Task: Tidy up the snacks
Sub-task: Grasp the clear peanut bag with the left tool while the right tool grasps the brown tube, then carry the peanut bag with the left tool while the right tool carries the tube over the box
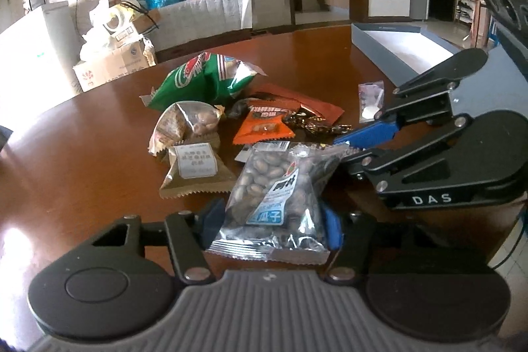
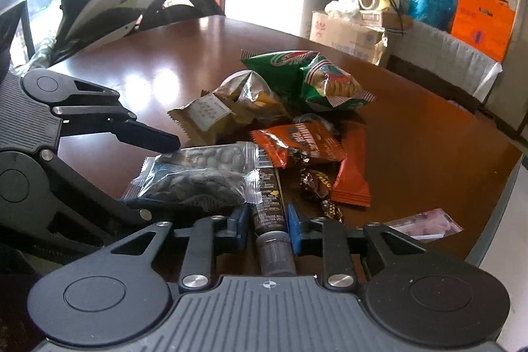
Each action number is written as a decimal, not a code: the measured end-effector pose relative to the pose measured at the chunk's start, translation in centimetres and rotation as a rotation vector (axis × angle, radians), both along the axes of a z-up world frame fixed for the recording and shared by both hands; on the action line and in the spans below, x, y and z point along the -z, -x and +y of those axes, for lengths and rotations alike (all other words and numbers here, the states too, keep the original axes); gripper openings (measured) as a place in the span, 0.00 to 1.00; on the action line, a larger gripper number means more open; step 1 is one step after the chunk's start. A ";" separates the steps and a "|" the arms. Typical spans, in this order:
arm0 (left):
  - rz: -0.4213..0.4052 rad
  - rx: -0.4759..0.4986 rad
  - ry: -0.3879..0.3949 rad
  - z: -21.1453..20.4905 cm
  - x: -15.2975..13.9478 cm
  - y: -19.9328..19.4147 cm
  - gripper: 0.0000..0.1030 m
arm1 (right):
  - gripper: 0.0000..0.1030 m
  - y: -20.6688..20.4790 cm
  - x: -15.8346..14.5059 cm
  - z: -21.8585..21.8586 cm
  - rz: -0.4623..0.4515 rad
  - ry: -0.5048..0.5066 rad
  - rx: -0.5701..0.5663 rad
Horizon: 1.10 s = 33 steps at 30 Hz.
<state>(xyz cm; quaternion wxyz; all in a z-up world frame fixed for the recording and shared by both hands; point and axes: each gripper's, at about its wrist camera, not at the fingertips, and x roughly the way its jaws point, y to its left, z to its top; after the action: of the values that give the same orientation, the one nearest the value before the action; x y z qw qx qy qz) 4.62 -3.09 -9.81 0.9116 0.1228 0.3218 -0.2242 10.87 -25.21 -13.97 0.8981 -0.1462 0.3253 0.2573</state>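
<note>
While we work at a broad, dark brown wooden table, its rounded edge curves close on our right side, and a shallow grey box with a white floor sits open at the far right. Bare tabletop lies wide to the left of the snack heap and behind it, so that is where we judge there is room to move.

At the middle of the heap lies a puffy green chip bag, light, crushable, best taken by its crimped end. Nearer us are a tan kraft packet and an orange sachet, both thin and slippery.

Our left gripper pinches the near end of a clear packet of seeds, pads against both sides; it looks light and crinkly, and we judge the sealed edge the surest hold.

Our right gripper has its jaws pressed in on a slim dark tube-shaped stick pack, stiff and narrow, lying just beside the seed packet.

Smallest are the twisted dark candies and a little clear pouch near the table's right rim.
</note>
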 end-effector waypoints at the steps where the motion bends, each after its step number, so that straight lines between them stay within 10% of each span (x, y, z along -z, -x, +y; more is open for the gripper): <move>1: -0.003 0.006 -0.003 0.0 0.0 0.1 0.55 | 0.26 0.0 0.0 -0.1 0.002 -0.002 0.001; 33: -0.051 0.041 0.022 1.6 -1.5 0.8 0.26 | 0.23 3.4 -1.3 -1.3 0.003 0.016 0.050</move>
<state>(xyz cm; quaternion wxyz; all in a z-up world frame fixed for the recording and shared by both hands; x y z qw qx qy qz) 3.77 -1.52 -8.31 0.9160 0.1249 0.2935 -0.2434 7.44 -26.54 -12.70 0.9027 -0.1446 0.3322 0.2322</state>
